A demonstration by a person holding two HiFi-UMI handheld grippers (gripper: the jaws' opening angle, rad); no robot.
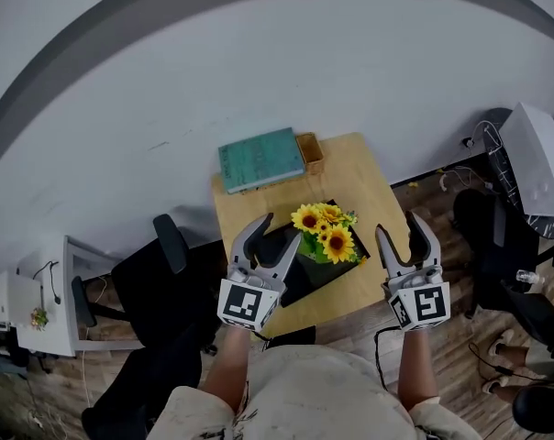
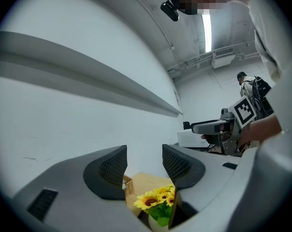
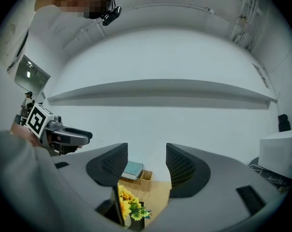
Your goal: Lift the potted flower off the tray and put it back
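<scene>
From the head view, the potted flower point(image 1: 327, 235) stands on the dark tray point(image 1: 300, 284) by the bench's point(image 1: 350, 168) near edge, with the left gripper point(image 1: 282, 229) and right gripper point(image 1: 396, 225) on either side of it.

In the left gripper view, the jaws are apart and empty, and the flower shows below them.

In the right gripper view, the jaws are likewise apart and empty, and the flower sits low and to the left.

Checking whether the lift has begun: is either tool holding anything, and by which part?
Nothing is held. The left tool and right tool are both open and empty, flanking the potted flower on its tray.

Wood table point(image 1: 352, 170), wicker basket point(image 1: 310, 152) — matt tray point(image 1: 312, 279)
</scene>
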